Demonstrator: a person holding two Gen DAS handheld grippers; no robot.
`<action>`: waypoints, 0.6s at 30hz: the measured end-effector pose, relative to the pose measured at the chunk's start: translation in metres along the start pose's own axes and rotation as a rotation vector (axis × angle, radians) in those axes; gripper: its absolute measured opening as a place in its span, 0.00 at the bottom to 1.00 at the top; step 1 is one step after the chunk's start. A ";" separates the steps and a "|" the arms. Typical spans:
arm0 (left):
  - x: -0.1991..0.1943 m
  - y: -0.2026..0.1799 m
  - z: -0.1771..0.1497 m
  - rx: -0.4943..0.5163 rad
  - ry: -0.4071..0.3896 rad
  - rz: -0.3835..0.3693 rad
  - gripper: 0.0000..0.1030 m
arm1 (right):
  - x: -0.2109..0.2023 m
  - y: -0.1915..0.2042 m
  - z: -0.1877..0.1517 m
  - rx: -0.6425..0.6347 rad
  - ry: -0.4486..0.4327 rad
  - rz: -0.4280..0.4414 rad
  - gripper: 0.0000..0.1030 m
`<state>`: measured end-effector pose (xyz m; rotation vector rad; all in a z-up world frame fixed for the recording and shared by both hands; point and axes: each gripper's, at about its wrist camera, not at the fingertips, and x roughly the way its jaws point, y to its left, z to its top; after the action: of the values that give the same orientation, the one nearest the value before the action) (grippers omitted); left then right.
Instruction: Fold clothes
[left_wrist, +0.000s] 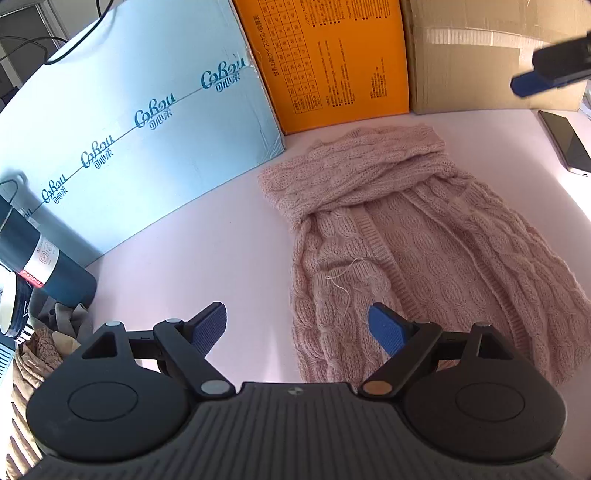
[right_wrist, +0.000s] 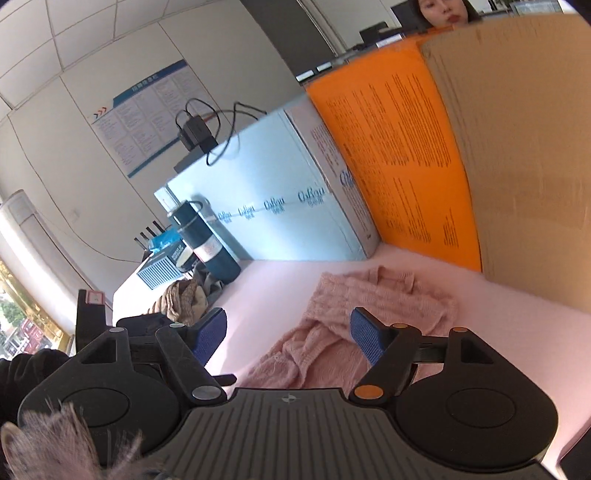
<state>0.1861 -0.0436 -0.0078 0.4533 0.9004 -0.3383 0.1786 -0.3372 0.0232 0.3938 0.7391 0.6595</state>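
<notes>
A pink cable-knit sweater (left_wrist: 406, 236) lies partly folded on the pale pink table (left_wrist: 207, 243), one sleeve laid across its top. My left gripper (left_wrist: 297, 326) hovers open over the sweater's near left edge, nothing between its blue pads. In the right wrist view the same sweater (right_wrist: 354, 314) lies crumpled beyond my right gripper (right_wrist: 288, 334), which is open and empty above the table. One fingertip (left_wrist: 532, 83) of the right gripper shows at the top right of the left wrist view.
A light blue box (left_wrist: 129, 129), an orange box (left_wrist: 332, 59) and a cardboard box (left_wrist: 480, 55) wall the table's far side. A dark flask (left_wrist: 48, 258) and more clothes (left_wrist: 40, 350) sit at the left. A phone (left_wrist: 565, 142) lies at the right. A person sits behind the boxes.
</notes>
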 end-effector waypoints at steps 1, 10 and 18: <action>0.006 -0.001 0.000 0.003 0.013 0.003 0.80 | 0.010 -0.007 -0.011 0.023 0.019 -0.004 0.70; 0.057 -0.006 -0.001 -0.052 0.124 -0.006 0.84 | 0.077 -0.064 -0.081 0.265 0.099 -0.020 0.69; 0.065 0.001 0.000 -0.112 0.142 -0.010 0.95 | 0.086 -0.067 -0.082 0.285 0.091 -0.003 0.70</action>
<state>0.2242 -0.0486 -0.0599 0.3733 1.0544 -0.2655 0.1941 -0.3201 -0.1110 0.6267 0.9237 0.5727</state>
